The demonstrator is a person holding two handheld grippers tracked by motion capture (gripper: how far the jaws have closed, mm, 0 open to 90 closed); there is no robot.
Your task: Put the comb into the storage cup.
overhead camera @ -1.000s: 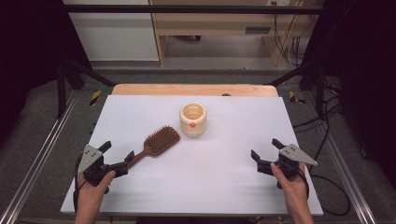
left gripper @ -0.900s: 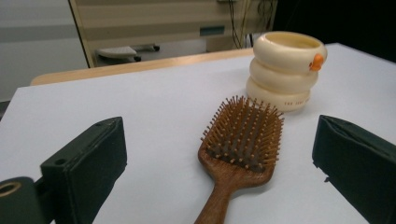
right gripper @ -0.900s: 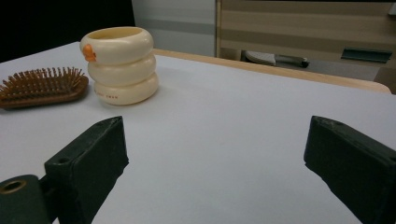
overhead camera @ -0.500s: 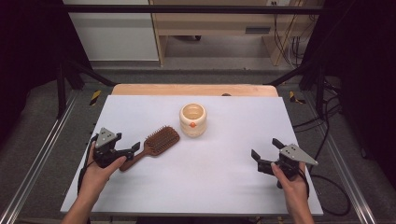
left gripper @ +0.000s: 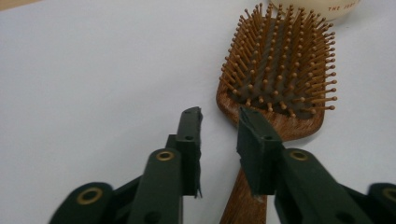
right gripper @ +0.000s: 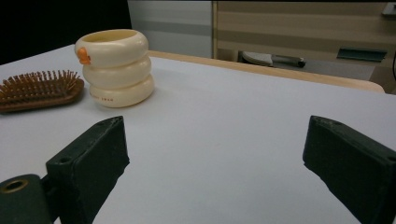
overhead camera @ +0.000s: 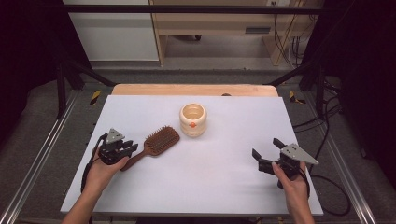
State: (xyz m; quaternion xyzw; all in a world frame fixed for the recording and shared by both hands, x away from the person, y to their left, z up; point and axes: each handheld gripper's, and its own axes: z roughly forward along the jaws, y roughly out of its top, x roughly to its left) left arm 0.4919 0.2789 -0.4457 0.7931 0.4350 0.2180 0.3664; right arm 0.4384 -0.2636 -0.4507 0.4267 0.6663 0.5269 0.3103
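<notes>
A wooden paddle hairbrush (overhead camera: 159,140) lies bristles up on the white board, its handle pointing toward the person's left hand. My left gripper (overhead camera: 133,148) is down at that handle. In the left gripper view the jaws (left gripper: 219,116) have just been closing and stand narrow, with the handle (left gripper: 243,196) between them. The handle lies against the right pad, and white board still shows between it and the left pad. A cream ringed cup (overhead camera: 193,119) with an orange knob stands upright behind the brush. My right gripper (overhead camera: 265,147) rests open at the right, holding nothing.
The white board (overhead camera: 233,186) lies on a wooden table whose edge (overhead camera: 191,89) shows at the back. Metal rails run along both sides, and cables lie on the floor at the right. In the right gripper view the cup (right gripper: 116,67) and brush (right gripper: 39,91) are far left.
My left gripper has moved right and away from the person to the brush handle, and its jaws have narrowed around it. The right gripper, brush and cup have stayed put.
</notes>
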